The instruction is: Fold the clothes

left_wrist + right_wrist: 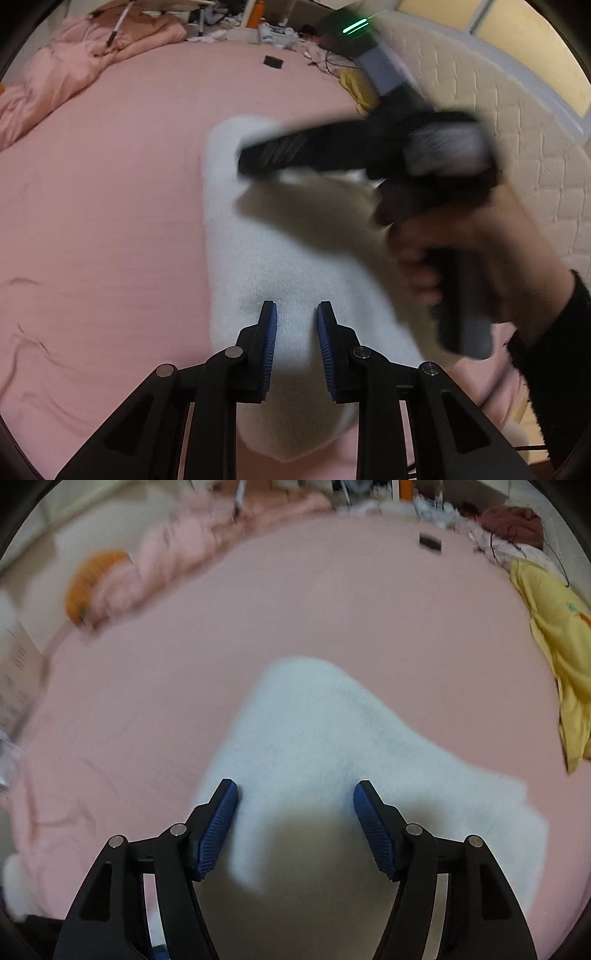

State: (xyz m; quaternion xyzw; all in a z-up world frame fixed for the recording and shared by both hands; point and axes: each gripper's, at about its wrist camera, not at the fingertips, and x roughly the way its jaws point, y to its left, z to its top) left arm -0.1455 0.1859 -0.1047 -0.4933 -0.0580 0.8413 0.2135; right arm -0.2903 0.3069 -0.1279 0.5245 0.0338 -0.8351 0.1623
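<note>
No legible writing or brands anywhere. White knit garment [258, 258] spread flat on pink bed [110, 221]. Left gripper [296, 314] parted, poised over near end of garment. Right gripper [295, 794] spread wide above it, blurred, clasped by a hand [480, 251].

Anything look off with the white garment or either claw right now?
Nothing damaged or spilled. The white garment lies bunched and uneven on the pink sheet, not yet squared. Both the left claw and right claw are open, gripping nothing.
</note>
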